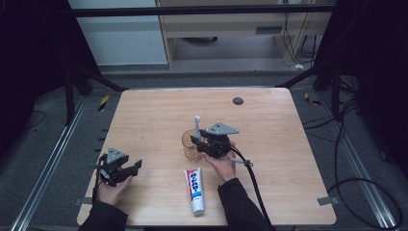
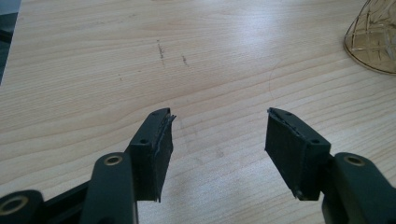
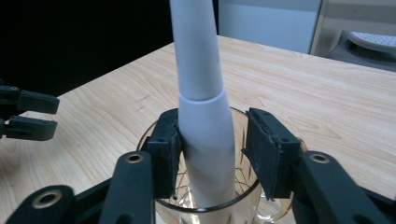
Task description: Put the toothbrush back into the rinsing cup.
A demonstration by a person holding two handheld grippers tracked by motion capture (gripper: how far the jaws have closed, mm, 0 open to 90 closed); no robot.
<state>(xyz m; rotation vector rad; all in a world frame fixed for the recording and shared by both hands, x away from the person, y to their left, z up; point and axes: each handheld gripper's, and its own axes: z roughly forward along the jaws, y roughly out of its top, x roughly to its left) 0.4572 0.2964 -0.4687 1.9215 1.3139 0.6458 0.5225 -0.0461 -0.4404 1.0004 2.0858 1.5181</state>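
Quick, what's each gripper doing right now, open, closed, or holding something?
Left gripper: open, nothing between its jaws.
Right gripper: open around the toothbrush standing in the glass; a gap shows at one jaw.

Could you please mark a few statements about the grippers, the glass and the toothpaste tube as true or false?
1. The white toothbrush stands in the amber glass. True.
2. The right gripper is clamped tight on the toothbrush. False: a gap shows beside its right pad, so the jaws are open.
3. The left gripper holds the toothpaste tube. False: its jaws are open over bare table.
4. The toothpaste tube lies flat near the table's front edge. True.
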